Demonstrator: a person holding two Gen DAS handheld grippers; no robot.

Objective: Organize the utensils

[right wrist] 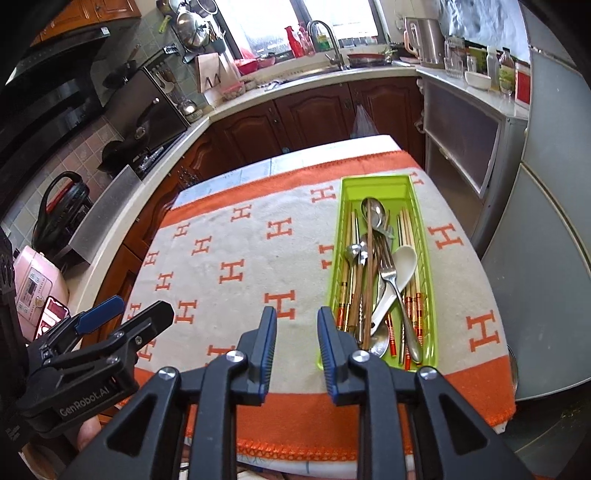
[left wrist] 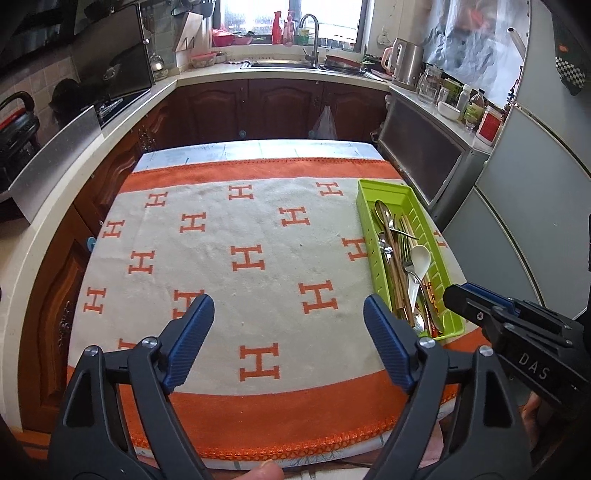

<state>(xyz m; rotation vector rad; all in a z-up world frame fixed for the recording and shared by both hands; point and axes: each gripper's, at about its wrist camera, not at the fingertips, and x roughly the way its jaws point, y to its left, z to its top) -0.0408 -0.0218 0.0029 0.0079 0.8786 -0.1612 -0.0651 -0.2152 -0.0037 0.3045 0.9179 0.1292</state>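
Near the desk's right edge the green plastic tray (right wrist: 384, 188) held slick, stiff, light metal spoons, a white spoon (right wrist: 400, 264) and chopsticks, likely best pinched mid-handle; both left tongs (left wrist: 288, 325) and right tongs (right wrist: 297, 343) hovered apart, empty.

Ahead of you, the bench (left wrist: 177, 157) wears an orange-and-cream towel (left wrist: 207, 258) printed with H letters. Beyond it you see a sink faucet (left wrist: 312, 35), a red bottle (left wrist: 277, 27), a steel kettle (left wrist: 408, 66), a white bowl (left wrist: 448, 110) and a pink rice cooker (right wrist: 35, 284).
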